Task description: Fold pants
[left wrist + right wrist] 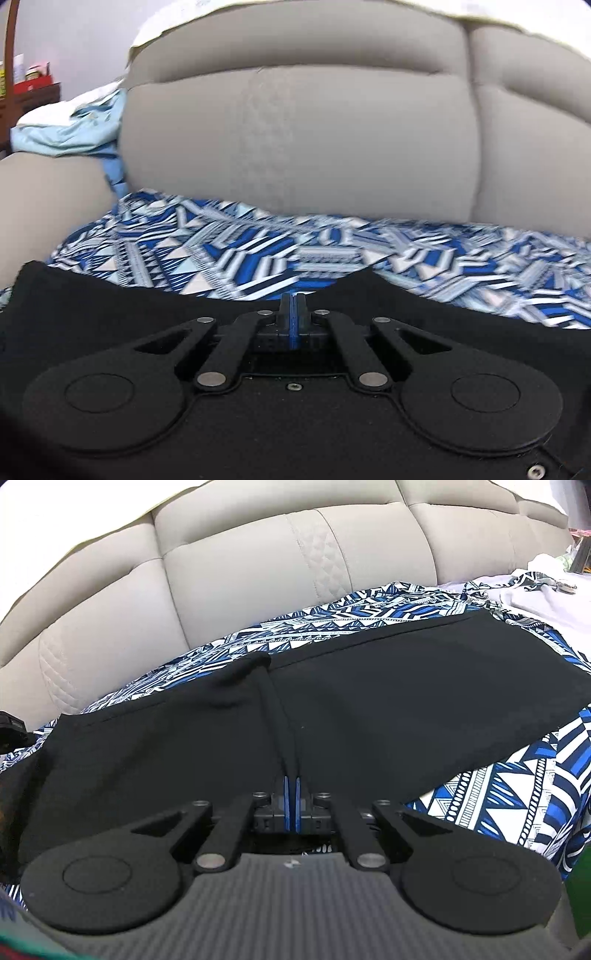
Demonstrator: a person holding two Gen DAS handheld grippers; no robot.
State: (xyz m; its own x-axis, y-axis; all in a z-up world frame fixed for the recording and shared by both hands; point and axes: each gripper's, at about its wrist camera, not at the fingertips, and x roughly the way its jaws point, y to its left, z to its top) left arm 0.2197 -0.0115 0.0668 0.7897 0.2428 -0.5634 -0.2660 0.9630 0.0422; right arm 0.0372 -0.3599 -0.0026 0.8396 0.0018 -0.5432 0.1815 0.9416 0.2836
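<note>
Partway through, by the look of it: plain black fabric pants (369, 709) stretched long across a blue-and-white geometric-patterned cloth (517, 794) on the seat of a grey cushioned sofa (240, 572), apparently leg laid over leg, with the shortening folds still to do. Matte, soft, mostly flat; a raised pleat running from 12 o'clock down to the right tongs (291, 794), which are pinched nearly closed on that ridge. Left tongs (293, 306) fully closed at the pants' near edge, at 6 o'clock in that blurred view; fabric between them not discernible.
</note>
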